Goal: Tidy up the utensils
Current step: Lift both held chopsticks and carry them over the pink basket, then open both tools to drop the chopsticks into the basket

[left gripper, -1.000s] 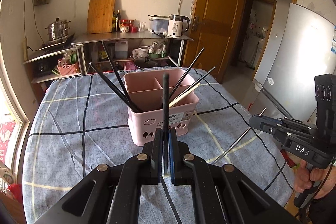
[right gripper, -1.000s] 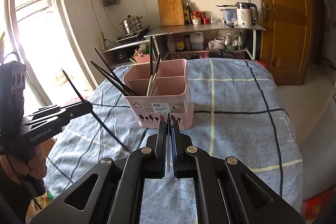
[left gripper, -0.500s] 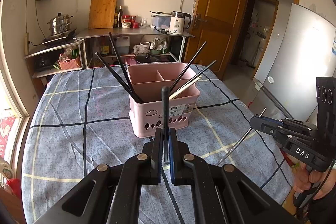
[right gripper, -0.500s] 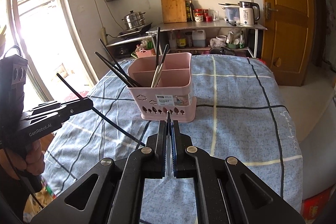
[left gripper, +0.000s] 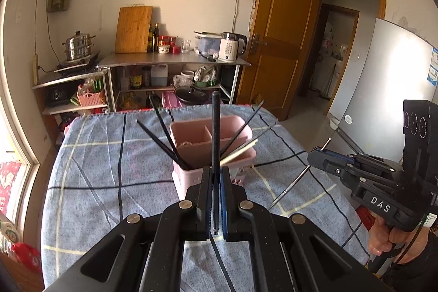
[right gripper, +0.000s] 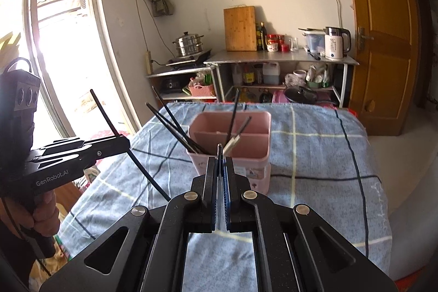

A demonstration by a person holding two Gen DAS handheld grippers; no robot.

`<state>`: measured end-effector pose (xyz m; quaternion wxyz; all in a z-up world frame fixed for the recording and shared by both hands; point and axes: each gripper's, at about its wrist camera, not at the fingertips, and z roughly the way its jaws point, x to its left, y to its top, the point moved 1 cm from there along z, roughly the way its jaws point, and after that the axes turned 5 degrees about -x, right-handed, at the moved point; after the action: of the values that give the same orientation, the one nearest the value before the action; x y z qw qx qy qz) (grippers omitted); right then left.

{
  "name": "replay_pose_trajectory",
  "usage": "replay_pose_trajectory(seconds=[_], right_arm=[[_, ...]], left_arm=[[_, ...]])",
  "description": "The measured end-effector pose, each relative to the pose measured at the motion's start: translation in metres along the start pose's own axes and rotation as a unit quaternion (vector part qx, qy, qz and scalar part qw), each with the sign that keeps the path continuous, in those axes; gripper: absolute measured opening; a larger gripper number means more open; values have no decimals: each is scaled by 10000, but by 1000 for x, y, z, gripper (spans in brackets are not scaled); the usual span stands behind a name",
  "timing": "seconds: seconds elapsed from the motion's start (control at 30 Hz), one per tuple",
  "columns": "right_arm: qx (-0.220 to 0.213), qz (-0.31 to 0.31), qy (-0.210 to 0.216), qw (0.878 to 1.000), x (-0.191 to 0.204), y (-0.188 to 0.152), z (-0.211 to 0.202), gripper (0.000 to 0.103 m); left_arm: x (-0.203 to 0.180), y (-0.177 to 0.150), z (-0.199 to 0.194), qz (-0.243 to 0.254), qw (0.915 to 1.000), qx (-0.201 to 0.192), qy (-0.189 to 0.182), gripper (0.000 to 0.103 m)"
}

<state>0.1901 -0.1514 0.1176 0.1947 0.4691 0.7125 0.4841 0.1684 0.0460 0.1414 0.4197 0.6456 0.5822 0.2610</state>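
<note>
A table (left gripper: 90,177) under blue checked cloth carries a pink caddy (right gripper: 246,155).

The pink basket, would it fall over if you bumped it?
Probably it could tip. The pink basket looks like thin, light plastic, and its chopsticks lean far out over one side. Its wide base on the soft cloth should help steady it.

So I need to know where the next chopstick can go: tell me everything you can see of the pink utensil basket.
The pink utensil basket is a rectangular plastic caddy standing upright on the blue checked tablecloth. Inner walls split it into one long front compartment and two smaller rear ones. Its front carries a label and small cut-out holes near the base. Black chopsticks lean out of the front compartment's left end; more chopsticks, dark and pale, lean at its right. The rear compartments look nearly empty. Neither gripper touches it.
</note>
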Motion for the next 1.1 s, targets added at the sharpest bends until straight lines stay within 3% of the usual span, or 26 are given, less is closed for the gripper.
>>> replay_pose_trajectory(seconds=[0.37, 0.63, 1.1], right_arm=[[-383, -153, 75, 9991, 14, 50, 15, 4], [-516, -143, 6, 9986, 11, 71, 37, 4], [-243, -126, -105, 9996, -1, 61, 87, 4]], left_arm=[[13, 59, -2, -132, 9990, -430, 64, 5], [23, 86, 21, -115, 9986, -493, 175, 5], [44, 62, 82, -286, 9992, -100, 269, 5]])
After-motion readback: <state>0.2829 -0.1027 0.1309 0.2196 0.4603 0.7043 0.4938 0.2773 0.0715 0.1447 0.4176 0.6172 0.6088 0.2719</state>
